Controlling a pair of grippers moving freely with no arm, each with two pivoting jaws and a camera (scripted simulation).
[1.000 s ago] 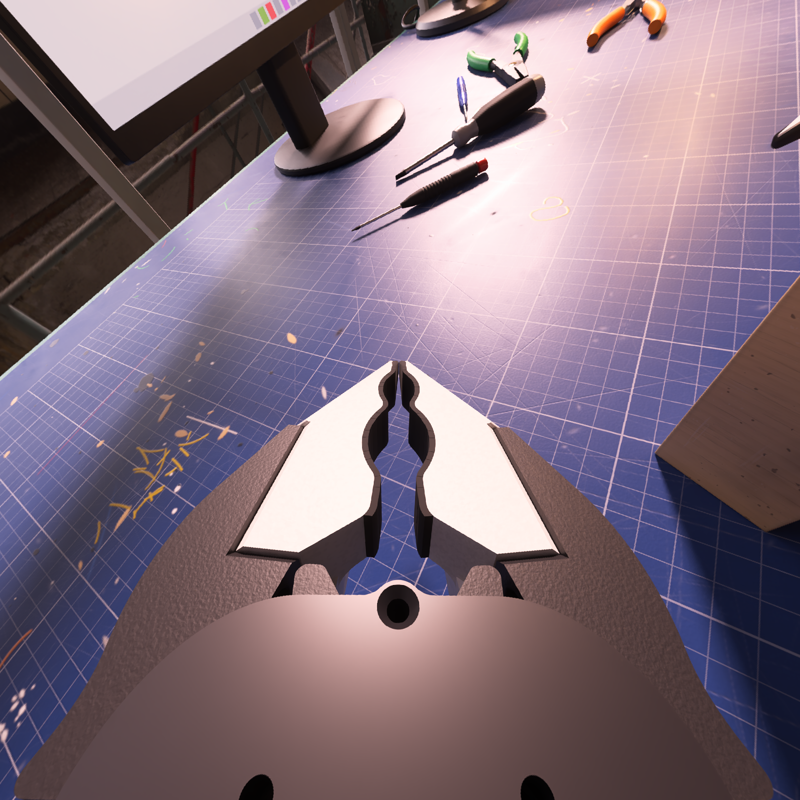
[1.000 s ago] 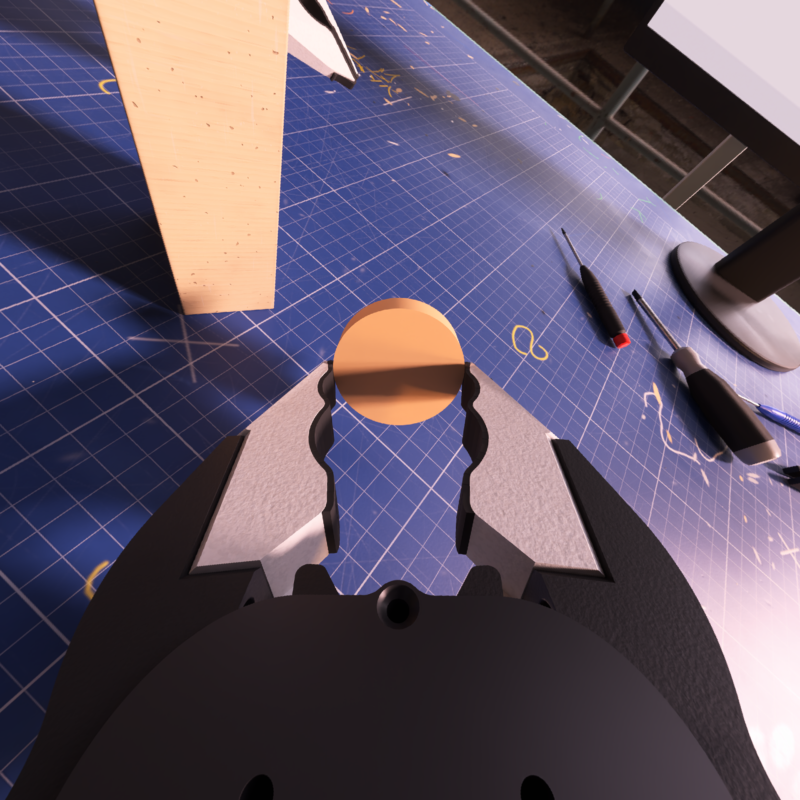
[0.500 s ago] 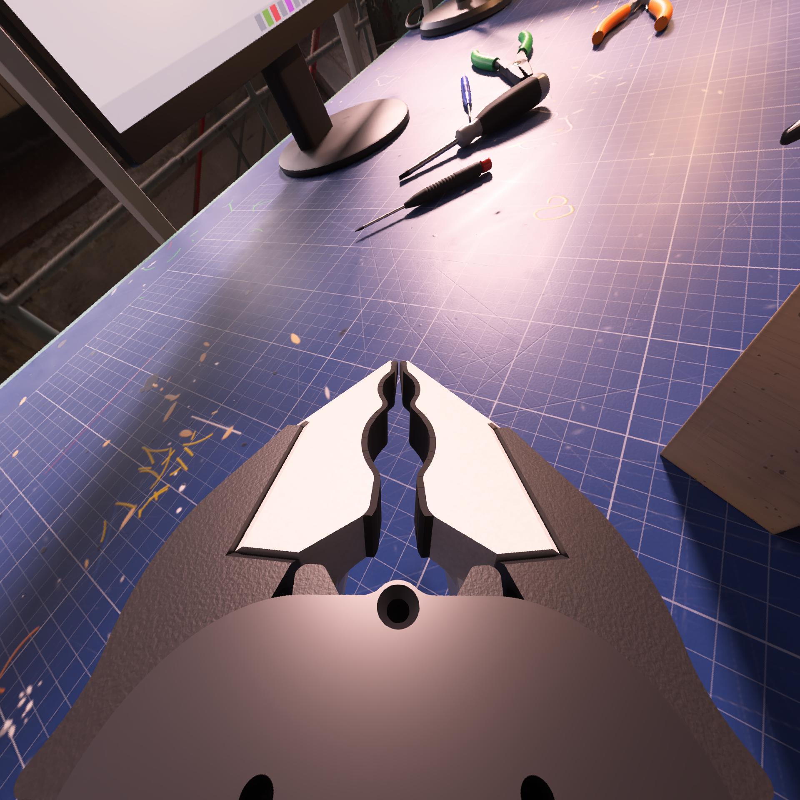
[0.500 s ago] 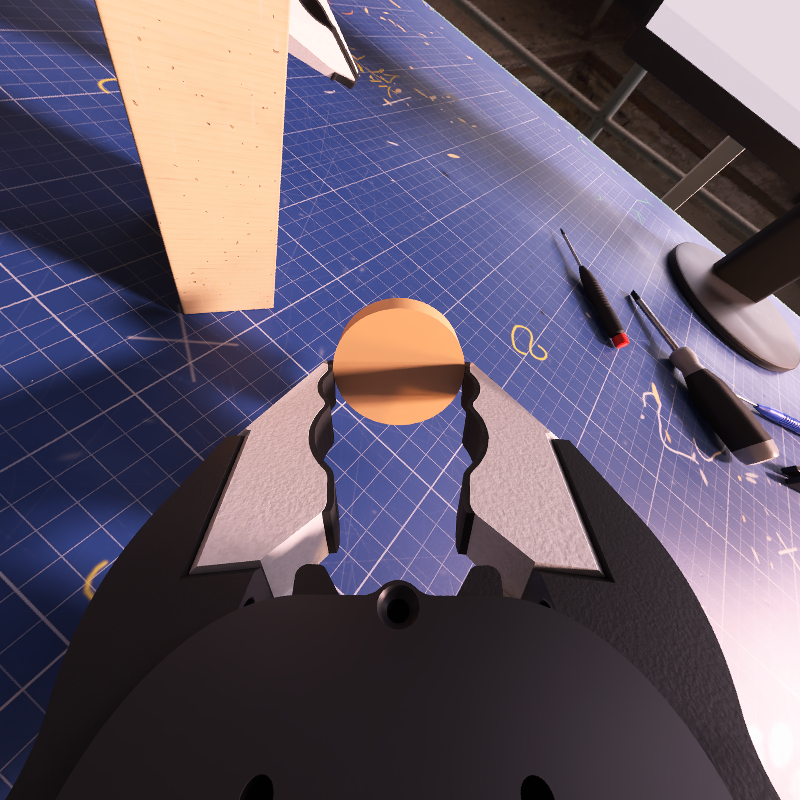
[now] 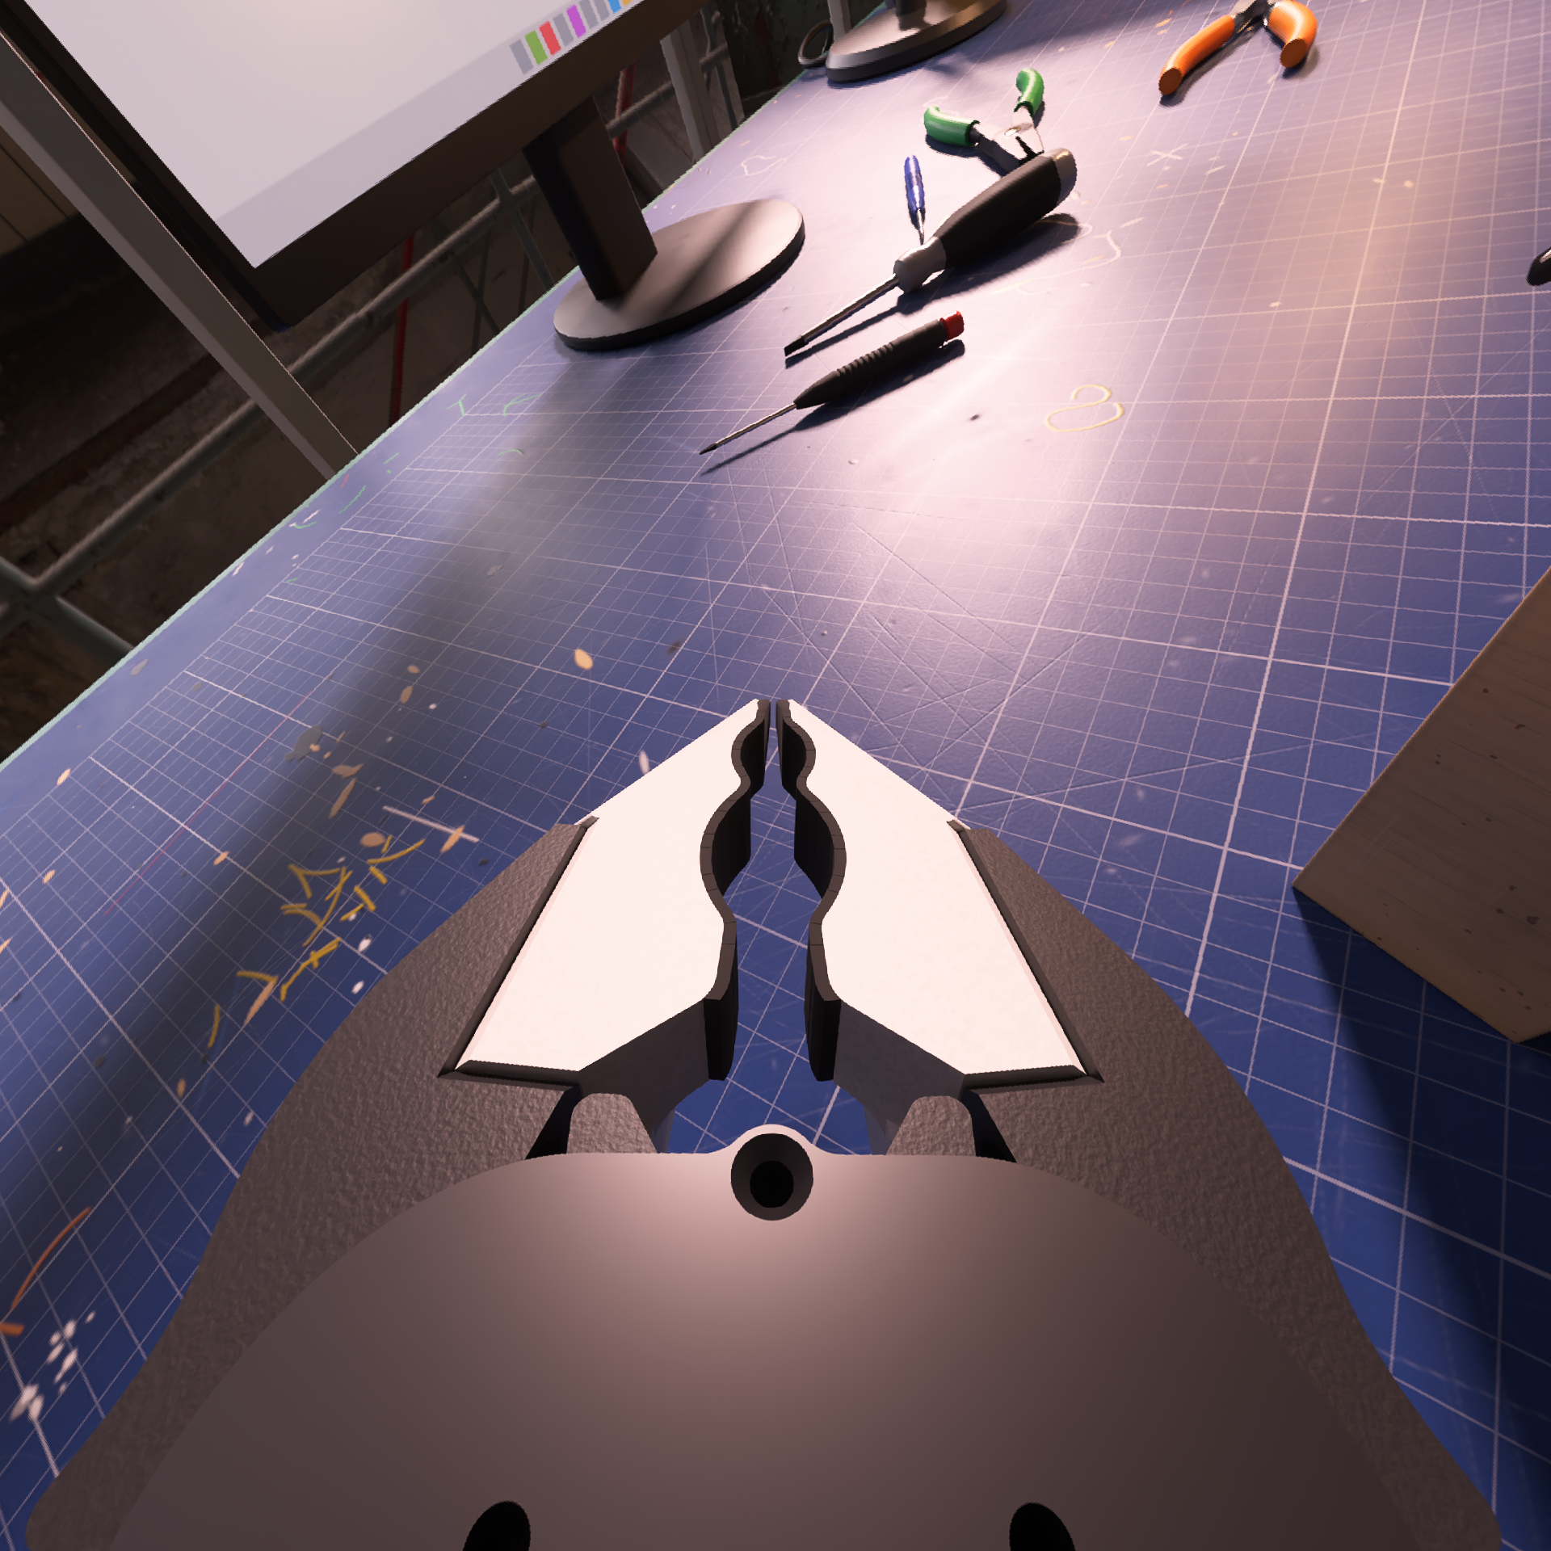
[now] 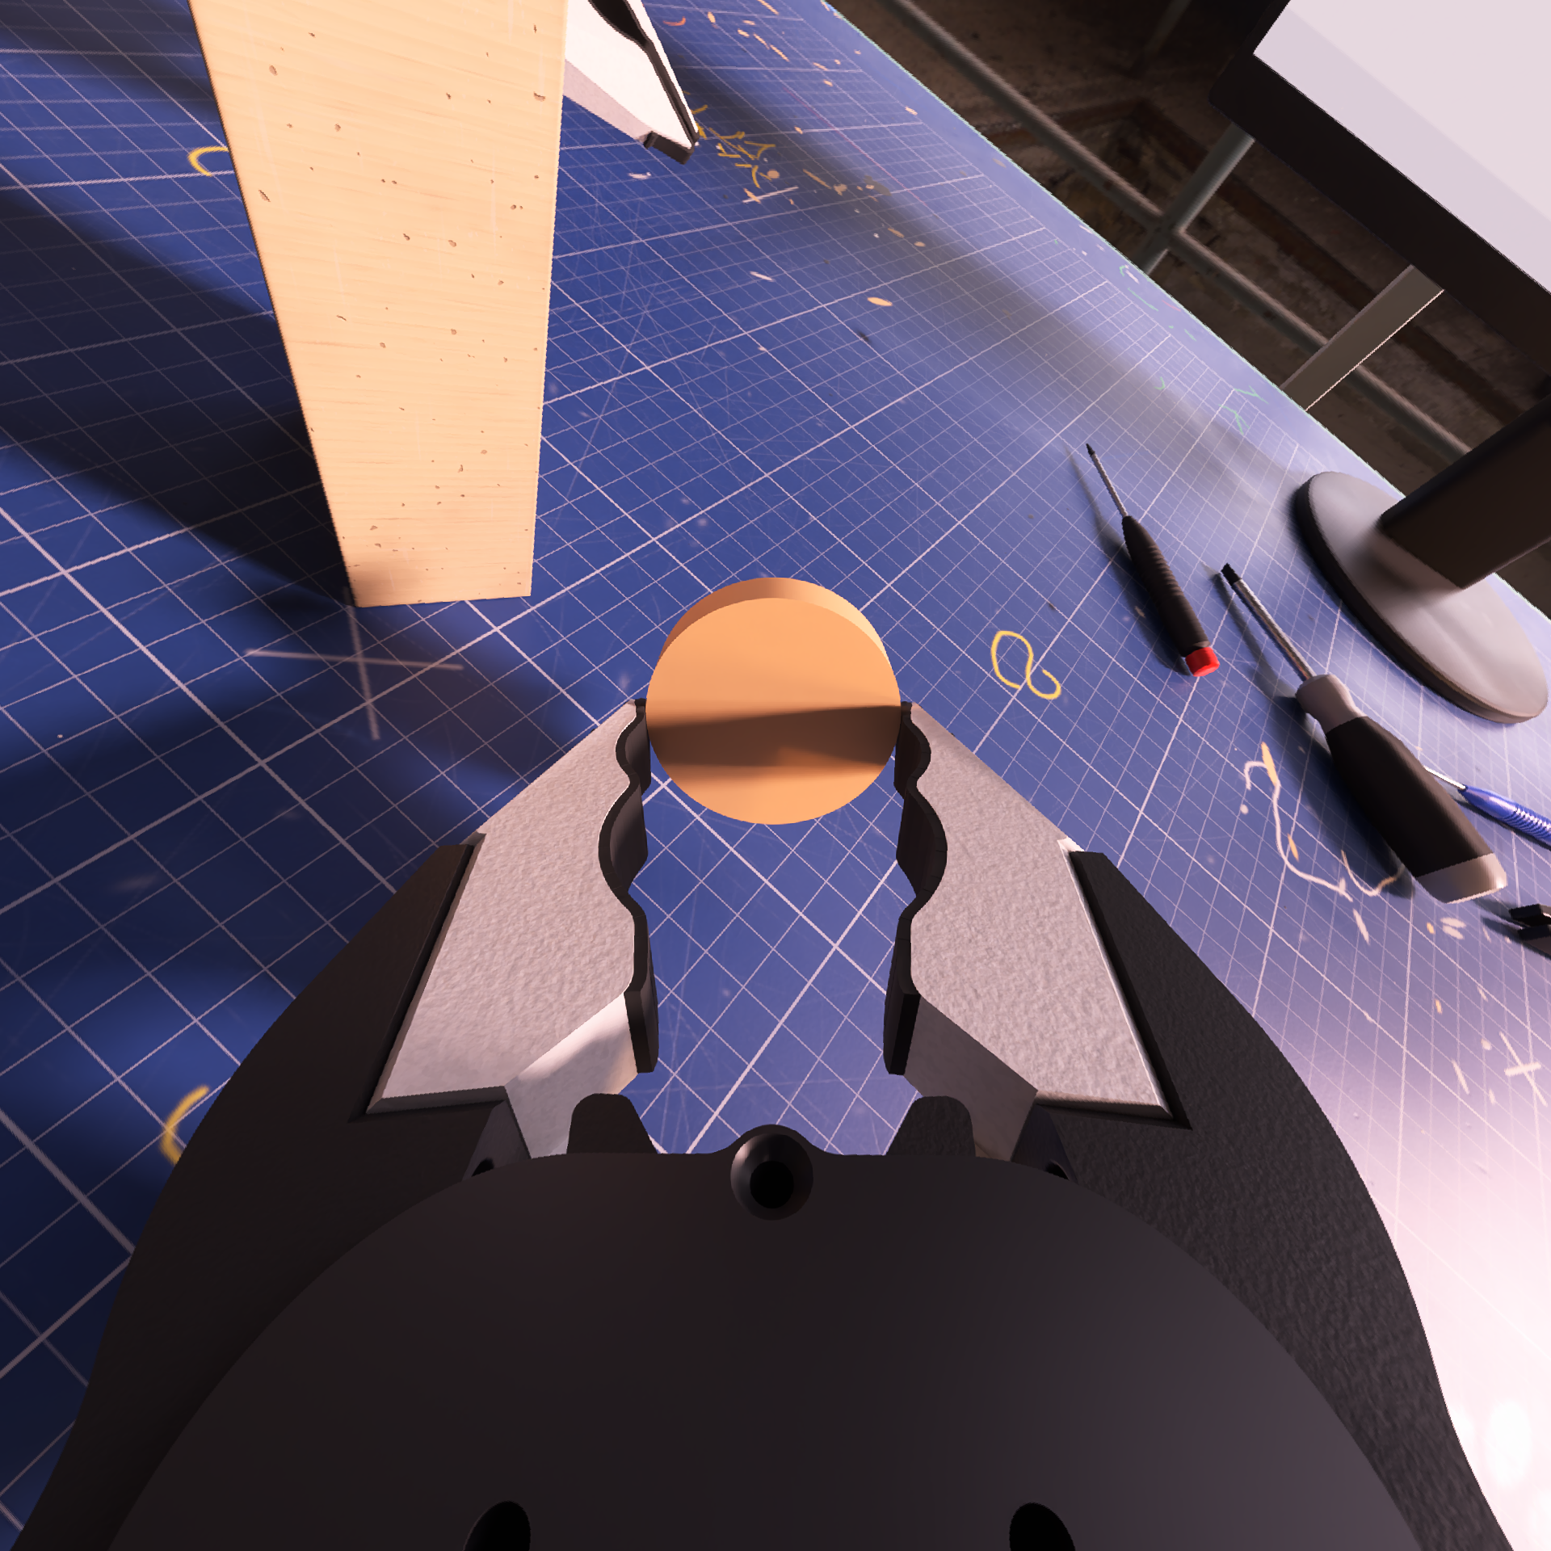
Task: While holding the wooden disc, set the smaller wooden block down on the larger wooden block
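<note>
My right gripper is shut on the round wooden disc, pinching its edges between the fingertips above the blue cutting mat. A tall pale wooden block stands upright on the mat ahead and to the left of it. Its top is out of frame. The same block shows at the right edge of the left wrist view. My left gripper is shut and empty, low over the mat, left of the block. Its fingertips show behind the block in the right wrist view. I see no second block.
A monitor on a round base stands at the mat's edge. Near it lie two screwdrivers, a blue pen, green-handled pliers and orange-handled pliers. The table edge runs along the left.
The left wrist view has drifted very slightly, so the block and tools sit a touch further right. The right gripper and the disc have not moved.
</note>
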